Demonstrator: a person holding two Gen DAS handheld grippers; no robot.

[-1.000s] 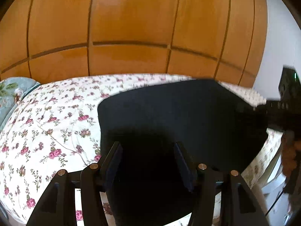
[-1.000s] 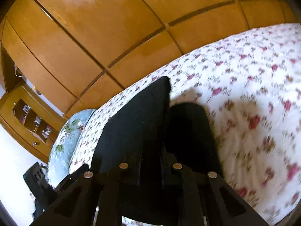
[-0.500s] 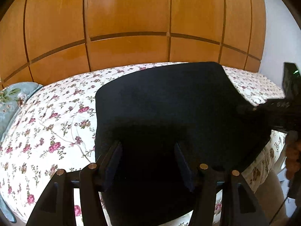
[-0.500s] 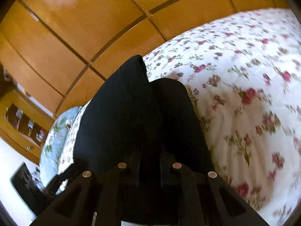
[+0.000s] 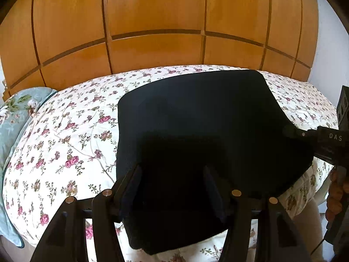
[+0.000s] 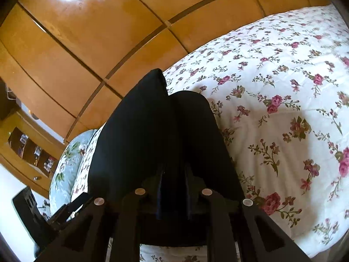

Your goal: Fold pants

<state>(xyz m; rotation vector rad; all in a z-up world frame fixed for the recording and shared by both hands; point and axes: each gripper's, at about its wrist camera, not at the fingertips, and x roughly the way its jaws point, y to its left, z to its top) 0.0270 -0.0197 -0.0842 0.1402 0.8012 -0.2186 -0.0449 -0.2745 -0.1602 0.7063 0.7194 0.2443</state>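
- The black pants (image 5: 196, 126) lie as a folded dark slab on the floral bedspread (image 5: 65, 131), taking up the middle of the left wrist view and reaching toward twelve o'clock, where the far edge stops short of the wooden panelling (image 5: 152, 21).
- In the right wrist view the same cloth (image 6: 139, 131) runs from the jaws up toward eleven o'clock; so its long axis seems to lie away from both tools, toward the wall.
- The right gripper (image 6: 173, 187) has its jaws nearly together, pinched on a ridge of the pants at the near right edge; from the left camera it shows at three o'clock (image 5: 305, 135).
- The left gripper (image 5: 172, 187) stands with its jaws wide, the near hem between them; I cannot tell whether the pads press the cloth or merely straddle it.
- Judgement: the next fold likely turns on that near edge, which both tools reach; the right one has the surer hold.
- A pale green pillow (image 5: 15, 113) lies at nine o'clock, well apart.
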